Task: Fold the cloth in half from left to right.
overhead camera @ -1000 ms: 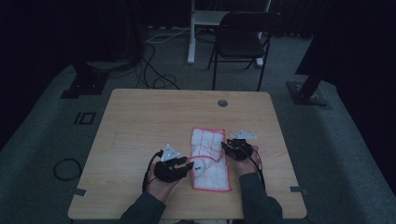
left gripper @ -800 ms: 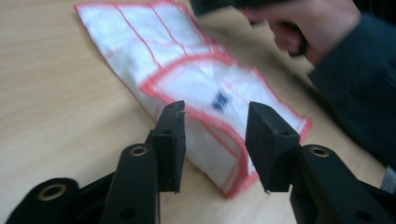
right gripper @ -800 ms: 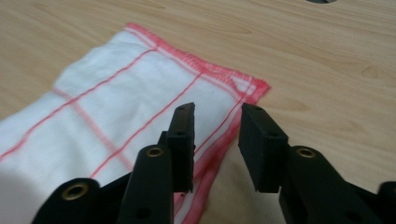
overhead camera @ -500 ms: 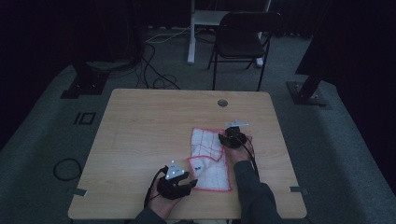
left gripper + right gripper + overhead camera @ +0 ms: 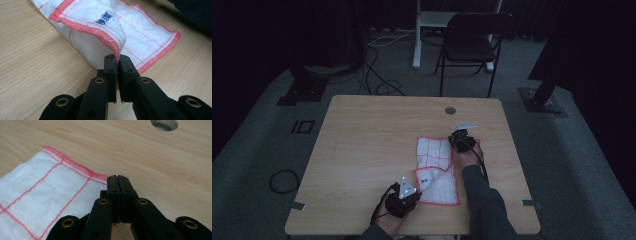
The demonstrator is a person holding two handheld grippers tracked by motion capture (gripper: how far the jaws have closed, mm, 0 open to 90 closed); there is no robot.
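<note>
A white cloth with red grid lines and a red hem lies on the wooden table. Its near left corner is turned over and shows a blue label. My left gripper sits at that folded corner. Its jaws have just been closing, and the left gripper is shut on the red hem. My right gripper is at the cloth's far right corner. Its jaws have also just been closing, and the right gripper is shut, with the cloth corner running in under the tips.
A round hole pierces the table just beyond the right gripper. A dark sleeve lies along the cloth's right side. A black chair and floor cables are behind the table.
The left gripper has drawn back toward the near edge and closed on the cloth's corner, which is now folded over. The right gripper has moved away to the far right corner and closed.
</note>
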